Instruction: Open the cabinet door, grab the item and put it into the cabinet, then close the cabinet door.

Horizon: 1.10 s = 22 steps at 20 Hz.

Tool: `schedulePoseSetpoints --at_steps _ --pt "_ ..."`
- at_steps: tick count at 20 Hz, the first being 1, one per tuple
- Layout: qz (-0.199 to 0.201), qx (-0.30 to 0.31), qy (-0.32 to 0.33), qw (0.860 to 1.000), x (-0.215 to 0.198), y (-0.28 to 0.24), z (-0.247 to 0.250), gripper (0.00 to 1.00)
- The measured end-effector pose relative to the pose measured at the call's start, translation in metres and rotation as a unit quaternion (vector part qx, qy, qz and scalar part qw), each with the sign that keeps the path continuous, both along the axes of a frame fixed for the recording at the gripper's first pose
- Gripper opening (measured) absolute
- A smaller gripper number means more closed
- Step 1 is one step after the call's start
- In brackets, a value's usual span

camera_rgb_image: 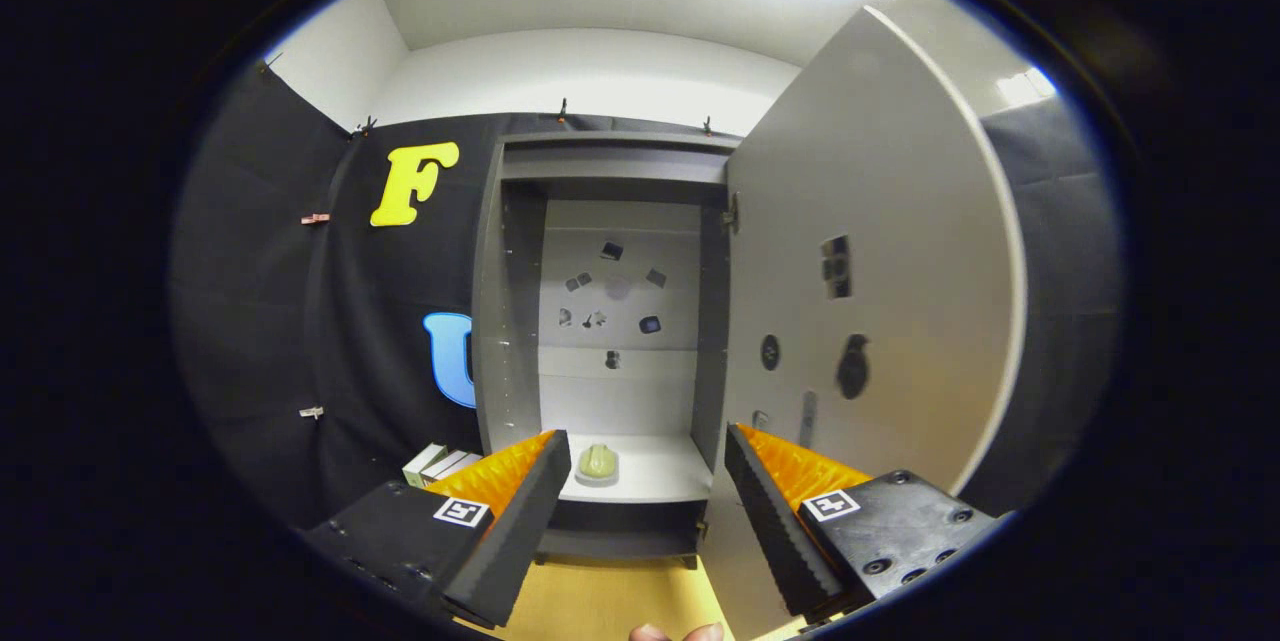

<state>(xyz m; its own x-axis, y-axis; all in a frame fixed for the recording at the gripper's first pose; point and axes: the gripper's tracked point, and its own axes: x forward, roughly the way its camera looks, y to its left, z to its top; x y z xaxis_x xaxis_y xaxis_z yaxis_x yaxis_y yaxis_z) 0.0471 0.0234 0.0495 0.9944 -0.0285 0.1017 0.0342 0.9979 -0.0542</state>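
A tall grey cabinet [520, 251] stands ahead with its door [880, 251] swung wide open to the right. On its lower white shelf [655, 476] lies a small pale green item [597, 462] on a clear dish, just beyond my left finger. My gripper [645, 491] is open, held back from the shelf with nothing between its fingers. The right finger [770, 521] sits in front of the door's lower inner face. Small dark stickers dot the cabinet's back panel [615, 291].
A white box [432, 464] lies on the floor left of the cabinet, against the black cloth wall. Wooden floor [610, 601] spreads below the cabinet. A person's fingertips [678, 633] show at the bottom, between the fingers.
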Motion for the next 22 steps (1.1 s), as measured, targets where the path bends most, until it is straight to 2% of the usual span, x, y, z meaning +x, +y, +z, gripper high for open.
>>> schedulePoseSetpoints --at_steps 6,11,16,22 --pt "-0.055 0.008 -0.005 0.998 -0.068 -0.068 0.009 0.97" --pt "-0.143 -0.002 -0.010 0.990 -0.095 -0.142 0.011 0.97" --pt "-0.214 -0.002 0.003 0.977 -0.087 -0.224 -0.007 0.97" --pt "-0.214 0.031 0.038 0.976 -0.048 -0.255 -0.041 0.98"
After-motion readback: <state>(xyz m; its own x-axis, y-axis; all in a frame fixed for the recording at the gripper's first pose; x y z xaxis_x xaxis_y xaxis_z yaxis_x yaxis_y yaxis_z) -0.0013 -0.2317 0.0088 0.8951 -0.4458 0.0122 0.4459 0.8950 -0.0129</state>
